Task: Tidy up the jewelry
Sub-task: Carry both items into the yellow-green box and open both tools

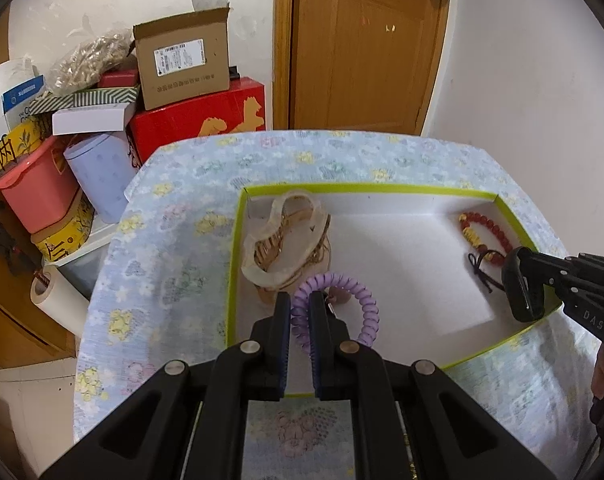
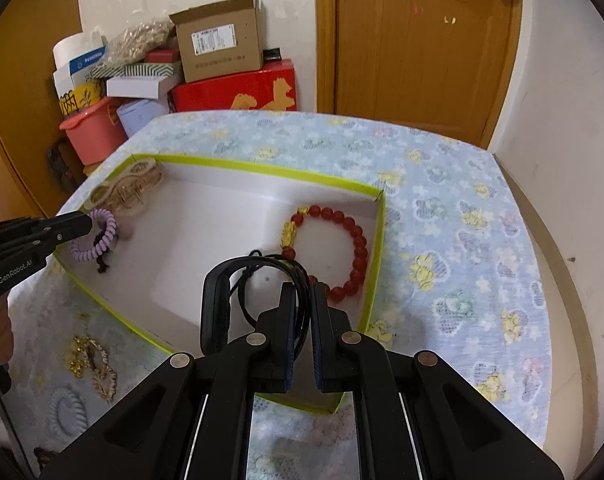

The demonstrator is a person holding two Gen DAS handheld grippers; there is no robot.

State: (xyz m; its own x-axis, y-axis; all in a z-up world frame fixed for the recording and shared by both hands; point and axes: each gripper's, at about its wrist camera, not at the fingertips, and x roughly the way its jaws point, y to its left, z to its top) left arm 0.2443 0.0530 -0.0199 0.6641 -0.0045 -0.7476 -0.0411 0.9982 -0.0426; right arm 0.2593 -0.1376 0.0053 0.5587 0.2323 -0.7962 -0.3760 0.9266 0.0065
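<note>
The middle of the box (image 2: 378, 236) floor lies bare and open from above. Around it, obstacles sit at the edges: a hair claw (image 1: 285, 236) in the far left corner, a purple coil tie (image 1: 334, 308) near the left wall, and a red bead bracelet (image 2: 342, 248) along the right wall. Boxes (image 1: 181, 60) crowd beyond the table's left side.

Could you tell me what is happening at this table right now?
A person is sorting jewelry into a green-edged box with two handheld grippers. The left gripper is shut on a purple coil hair tie over the box's left end, beside a beige hair claw. The right gripper pinches a black band near a red bead bracelet. Gold jewelry waits outside on the cloth.
</note>
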